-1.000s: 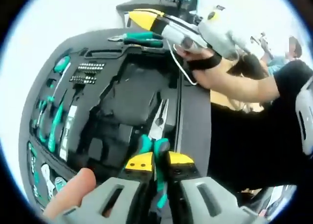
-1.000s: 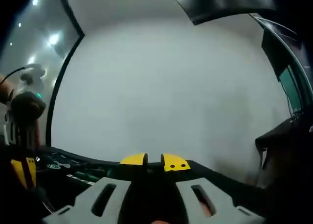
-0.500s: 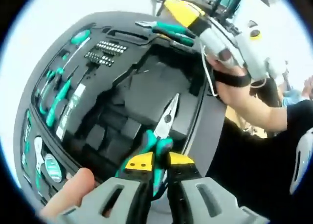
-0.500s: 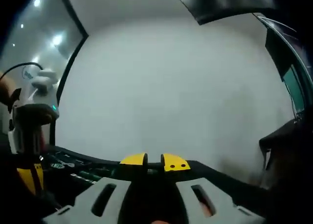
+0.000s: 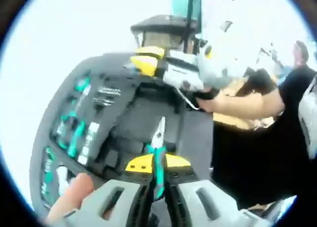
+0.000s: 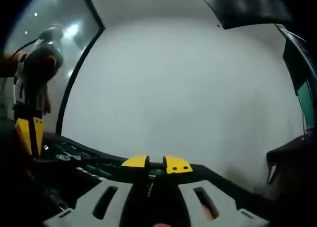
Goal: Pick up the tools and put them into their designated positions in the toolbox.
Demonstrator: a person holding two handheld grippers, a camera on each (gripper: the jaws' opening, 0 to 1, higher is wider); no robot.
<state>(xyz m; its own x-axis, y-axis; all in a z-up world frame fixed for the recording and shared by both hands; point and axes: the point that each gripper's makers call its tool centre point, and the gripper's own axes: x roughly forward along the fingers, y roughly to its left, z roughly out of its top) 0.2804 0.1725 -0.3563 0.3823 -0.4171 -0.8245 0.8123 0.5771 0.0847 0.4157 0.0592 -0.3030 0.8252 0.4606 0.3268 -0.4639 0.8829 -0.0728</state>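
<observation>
Pliers (image 5: 158, 147), needle-nose w/ teal handles, sit clamped between the yellow-tipped jaws of the left gripper (image 5: 157, 163), nose pointing away toward the open toolbox (image 5: 133, 113) in the left gripper view. They hang above the box's large dark central recess, not yet seated in any slot. To the side of that recess, the black moulded tray already carries several teal-handled tools (image 5: 74, 138), prob. screwdrivers, plus a block of small bits (image 5: 106, 95), each apparently in its own cut-out; picture is blurred, so exact types are hard to call.

Right gripper (image 6: 149, 163) points across the box's far edge toward a pale wall, jaws close together; a small teal-and-dark shape sits between the tips, but whether they grip it can't be told. In the left gripper view the same tool shows as a white body w/ yellow tips (image 5: 143, 63) near the box's far rim, held by a hand (image 5: 223, 100).

Judgement: task looks partly done. A good share of tools appear housed; the pliers are mid-delivery and need lining up w/ their matching recess, then letting go. Central cavity looks unfilled, so more items likely remain.
</observation>
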